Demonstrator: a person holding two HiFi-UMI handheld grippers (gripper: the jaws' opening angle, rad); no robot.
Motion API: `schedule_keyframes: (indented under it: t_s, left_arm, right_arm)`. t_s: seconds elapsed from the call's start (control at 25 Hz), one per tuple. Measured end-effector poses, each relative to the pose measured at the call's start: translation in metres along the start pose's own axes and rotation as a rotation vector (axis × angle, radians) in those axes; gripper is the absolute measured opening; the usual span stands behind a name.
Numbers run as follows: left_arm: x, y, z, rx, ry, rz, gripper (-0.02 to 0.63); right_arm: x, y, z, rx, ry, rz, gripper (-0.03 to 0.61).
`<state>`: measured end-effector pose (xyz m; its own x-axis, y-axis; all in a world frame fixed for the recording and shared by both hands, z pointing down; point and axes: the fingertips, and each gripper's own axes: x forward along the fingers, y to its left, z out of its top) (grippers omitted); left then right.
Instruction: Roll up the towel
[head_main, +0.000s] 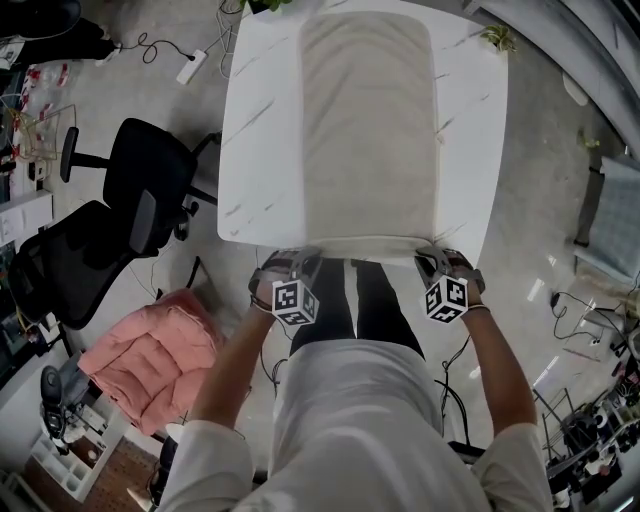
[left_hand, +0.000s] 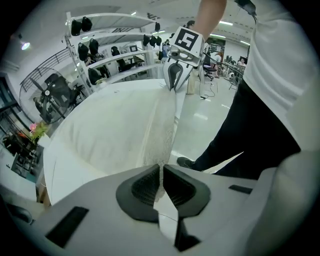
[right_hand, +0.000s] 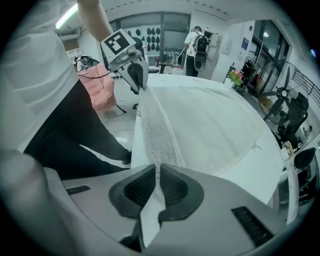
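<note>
Both near corners of the towel are pinched. The left gripper has its jaws shut on the corner at the person's left, and the right gripper has its jaws shut on the opposite corner. In each gripper view the cloth shows as a thin fold between the dark pads. The towel itself lies spread flat and lengthwise down the middle of the white worktop, running away from the person. Its far end is close to the far rim and its near edge is right at the rim by the person's legs. Between the two grippers that near edge is drawn fairly straight and looks raised a little off the surface, though how far is hard to tell. No turn of cloth has been made yet, so I judge this to be the very start of the rolling: the grasp is taken and the first fold-over comes next. That move calls for both grippers to lift the edge together and carry it forward over the flat cloth, keeping level with each other so the roll starts square. If one side leads, the roll is likely to run crooked, and a loose first turn would probably leave the whole roll slack.
</note>
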<state>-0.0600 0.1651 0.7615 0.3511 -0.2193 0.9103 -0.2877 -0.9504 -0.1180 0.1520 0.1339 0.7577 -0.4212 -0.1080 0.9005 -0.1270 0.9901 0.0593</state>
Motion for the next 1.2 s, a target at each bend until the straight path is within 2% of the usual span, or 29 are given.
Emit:
schedule_keyframes:
  t_s: [0.12,0.36,0.52,0.72,0.84,0.96,1.12,1.2]
  left_arm:
    - [-0.004,-0.011,-0.002,-0.004,0.009,-0.046,0.038]
    - [-0.027,-0.038,-0.001,-0.03,0.009,-0.202,0.037]
    - [-0.036,-0.032,0.004,-0.059,0.002,-0.254,0.038]
    - [-0.039,-0.02,0.009,-0.117,0.002,-0.39,0.038]
    - [-0.036,-0.008,0.01,-0.126,0.01,-0.422,0.038]
    - [-0.032,0.009,0.011,-0.128,0.02,-0.421,0.038]
    - [-0.023,0.03,0.012,-0.154,0.038,-0.391,0.041]
    - [-0.016,0.044,0.011,-0.168,0.047,-0.343,0.044]
  right_arm:
    - [-0.003,0.013,-0.001,-0.007,0.01,0.037,0.034]
    - [-0.021,0.043,0.003,0.04,0.015,0.175,0.032]
    - [-0.03,0.037,0.008,0.092,0.01,0.237,0.034]
    - [-0.029,0.022,0.011,0.177,0.048,0.365,0.034]
    - [-0.026,0.005,0.015,0.189,0.049,0.369,0.035]
    - [-0.02,-0.015,0.018,0.194,0.049,0.355,0.037]
    - [-0.013,-0.039,0.021,0.203,0.051,0.315,0.04]
    - [-0.007,-0.053,0.021,0.2,0.049,0.263,0.044]
